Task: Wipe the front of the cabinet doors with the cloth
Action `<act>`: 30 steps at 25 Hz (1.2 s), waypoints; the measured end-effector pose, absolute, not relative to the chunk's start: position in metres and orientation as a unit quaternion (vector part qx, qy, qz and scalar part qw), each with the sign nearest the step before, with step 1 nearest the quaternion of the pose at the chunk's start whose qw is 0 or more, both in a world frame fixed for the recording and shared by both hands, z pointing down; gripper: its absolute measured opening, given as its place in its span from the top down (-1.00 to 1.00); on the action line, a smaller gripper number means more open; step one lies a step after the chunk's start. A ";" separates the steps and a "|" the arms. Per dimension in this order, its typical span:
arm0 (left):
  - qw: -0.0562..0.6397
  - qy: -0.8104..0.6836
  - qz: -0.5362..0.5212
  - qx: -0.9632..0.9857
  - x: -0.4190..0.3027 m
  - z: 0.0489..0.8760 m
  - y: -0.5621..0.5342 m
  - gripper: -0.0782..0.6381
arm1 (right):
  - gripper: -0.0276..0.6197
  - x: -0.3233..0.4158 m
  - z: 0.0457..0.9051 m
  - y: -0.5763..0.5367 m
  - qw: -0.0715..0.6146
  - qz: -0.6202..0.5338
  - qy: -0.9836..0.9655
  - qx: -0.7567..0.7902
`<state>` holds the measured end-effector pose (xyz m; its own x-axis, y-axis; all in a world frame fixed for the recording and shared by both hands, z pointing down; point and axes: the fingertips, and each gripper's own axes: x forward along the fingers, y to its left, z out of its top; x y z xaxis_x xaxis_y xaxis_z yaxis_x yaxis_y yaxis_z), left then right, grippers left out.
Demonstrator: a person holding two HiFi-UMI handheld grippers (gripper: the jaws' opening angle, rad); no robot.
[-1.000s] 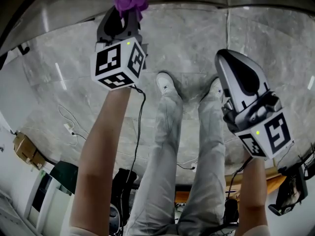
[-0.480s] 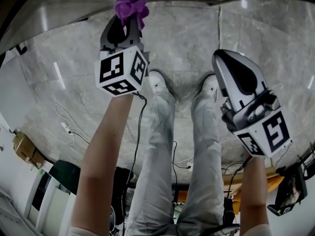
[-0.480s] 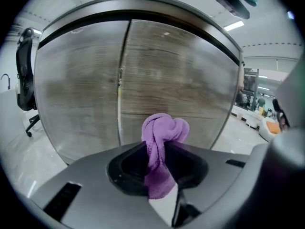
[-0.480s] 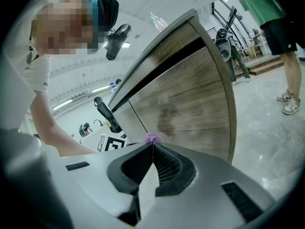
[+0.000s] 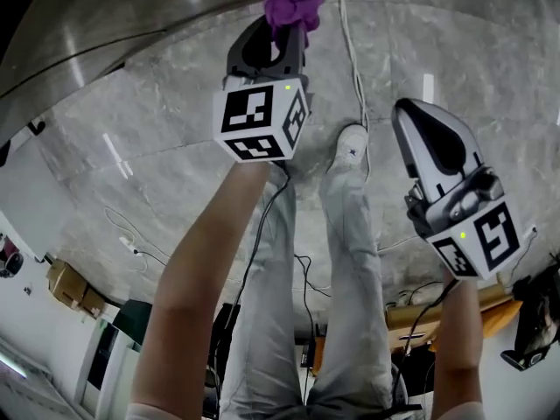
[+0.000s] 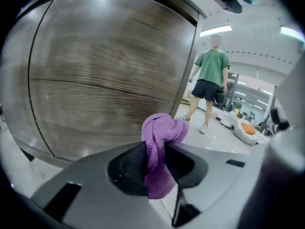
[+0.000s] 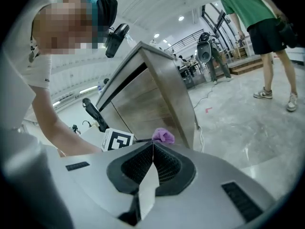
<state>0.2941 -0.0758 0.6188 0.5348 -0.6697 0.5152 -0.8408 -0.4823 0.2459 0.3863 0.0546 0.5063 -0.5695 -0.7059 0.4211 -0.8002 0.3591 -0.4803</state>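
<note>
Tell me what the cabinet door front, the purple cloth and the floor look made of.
Brown cabinet door front: wood or wood-look laminate, satin; horizontal grain lines. Purple cloth: soft microfibre or terry, probably; fuzzy bunched folds. Grey floor: polished stone or stone-look tile; veining, seams, light reflections.
</note>
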 end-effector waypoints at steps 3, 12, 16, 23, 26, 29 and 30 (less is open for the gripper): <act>0.241 -0.431 0.173 0.852 0.331 0.629 -0.082 0.51 | 0.83 0.413 0.517 0.064 0.068 0.338 -0.811 0.473; 0.268 -0.423 0.218 0.838 0.349 0.687 -0.104 0.51 | 0.83 0.425 0.538 0.071 0.063 0.342 -0.794 0.499; 0.273 -0.431 0.228 0.829 0.318 0.688 -0.109 0.51 | 0.83 0.403 0.535 0.068 0.060 0.341 -0.797 0.495; 0.257 -0.439 0.257 0.821 0.242 0.692 -0.122 0.51 | 0.83 0.358 0.524 0.048 0.055 0.327 -0.803 0.494; 0.253 -0.456 0.262 0.812 0.202 0.694 -0.129 0.51 | 0.83 0.336 0.525 0.045 0.063 0.326 -0.805 0.491; 0.252 -0.480 0.268 0.797 0.155 0.696 -0.136 0.51 | 0.83 0.313 0.527 0.043 0.072 0.327 -0.808 0.485; 0.248 -0.484 0.273 0.794 0.140 0.697 -0.138 0.51 | 0.83 0.304 0.527 0.042 0.074 0.327 -0.809 0.483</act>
